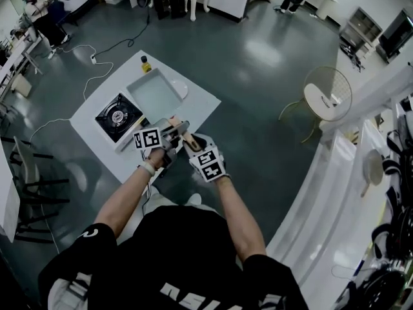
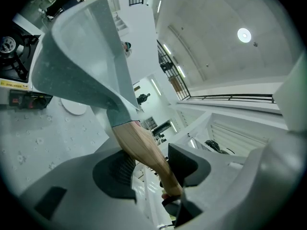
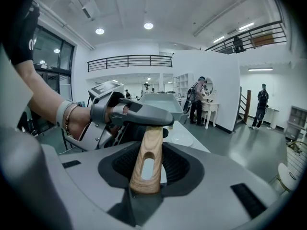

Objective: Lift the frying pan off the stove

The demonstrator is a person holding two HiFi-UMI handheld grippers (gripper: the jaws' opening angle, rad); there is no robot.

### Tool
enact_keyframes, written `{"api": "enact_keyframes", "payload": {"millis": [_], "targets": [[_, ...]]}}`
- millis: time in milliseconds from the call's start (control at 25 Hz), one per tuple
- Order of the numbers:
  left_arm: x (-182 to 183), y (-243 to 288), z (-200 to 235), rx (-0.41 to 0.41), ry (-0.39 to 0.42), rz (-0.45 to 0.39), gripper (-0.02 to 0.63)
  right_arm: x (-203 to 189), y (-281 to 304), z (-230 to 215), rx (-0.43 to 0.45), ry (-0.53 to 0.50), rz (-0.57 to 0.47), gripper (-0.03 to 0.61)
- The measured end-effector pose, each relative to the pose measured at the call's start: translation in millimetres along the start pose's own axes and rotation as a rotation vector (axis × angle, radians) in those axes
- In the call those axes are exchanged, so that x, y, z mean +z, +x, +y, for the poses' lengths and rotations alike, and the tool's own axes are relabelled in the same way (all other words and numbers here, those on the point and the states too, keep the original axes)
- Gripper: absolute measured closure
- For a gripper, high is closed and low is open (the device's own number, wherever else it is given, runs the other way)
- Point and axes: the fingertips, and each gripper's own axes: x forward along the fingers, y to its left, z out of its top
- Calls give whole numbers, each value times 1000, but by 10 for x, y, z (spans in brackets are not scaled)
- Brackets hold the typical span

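Frying pan handle (image 3: pixel 149 140) between right gripper (image 3: pixel 147 171) fingers (image 3: pixel 180 169), seemingly gripped

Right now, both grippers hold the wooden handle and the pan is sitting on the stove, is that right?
Not quite. The pan is not on the stove: the head view shows it to the stove's right, over the table, with the stove uncovered. The left gripper and right gripper do hold the wooden handle.
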Motion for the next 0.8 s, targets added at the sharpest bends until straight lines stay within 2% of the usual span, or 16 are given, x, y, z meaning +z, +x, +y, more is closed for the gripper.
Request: {"api": "enact_keyframes", "payload": {"millis": [440,600,800], "targets": [[-192,212,-2,-24,-38,53,410,-162,-102,-136,-34,42,12,457],[-235,222,72,9,-8,72,410,-216,-119,-147,-33,59,14,457],[-324,267,35,-17,-50,80,410,-283,-142,-153,-33,81,15,457]]}}
